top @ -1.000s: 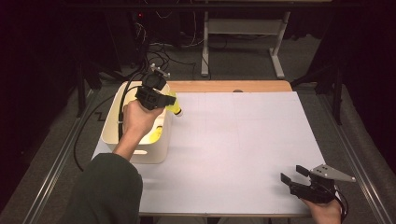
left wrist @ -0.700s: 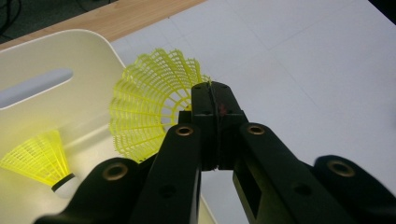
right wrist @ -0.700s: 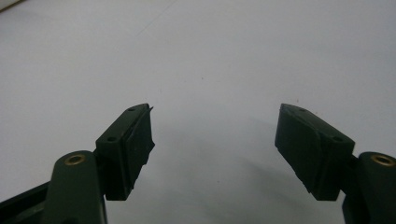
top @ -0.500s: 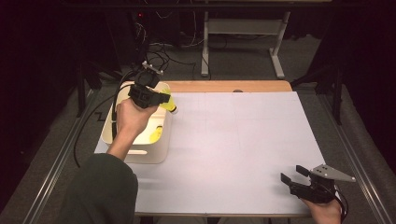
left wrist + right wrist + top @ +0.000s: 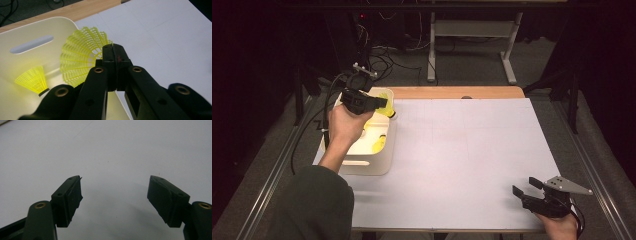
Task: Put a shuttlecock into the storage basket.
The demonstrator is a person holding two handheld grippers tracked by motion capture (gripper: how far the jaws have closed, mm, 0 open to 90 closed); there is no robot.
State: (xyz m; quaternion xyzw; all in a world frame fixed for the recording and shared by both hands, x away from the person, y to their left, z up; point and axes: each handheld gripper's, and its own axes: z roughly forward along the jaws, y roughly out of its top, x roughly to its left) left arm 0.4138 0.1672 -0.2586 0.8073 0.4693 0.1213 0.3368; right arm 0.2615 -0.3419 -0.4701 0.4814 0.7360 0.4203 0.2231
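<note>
My left gripper (image 5: 383, 103) is shut on the rim of a yellow plastic shuttlecock (image 5: 388, 111), held above the far right corner of a white bin (image 5: 362, 163). In the left gripper view the jaws meet at the gripper's tip (image 5: 113, 50), pinching the mesh skirt of the shuttlecock (image 5: 80, 57). A second yellow shuttlecock (image 5: 32, 80) lies inside the bin (image 5: 30, 30), and I see it from above too (image 5: 379, 144). My right gripper (image 5: 524, 187) rests open near the table's front right corner. Nothing lies between its jaws (image 5: 115, 192).
The white table surface (image 5: 472, 150) stretches bare between the two hands. A strip of wood (image 5: 452, 92) runs along the far edge. Cables and a stand's legs (image 5: 472, 55) lie on the dark floor beyond. The bin has a slot handle (image 5: 31, 43).
My left hand has shifted a little to the left and away, carrying the shuttlecock with it over the bin. The right gripper has stayed put.
</note>
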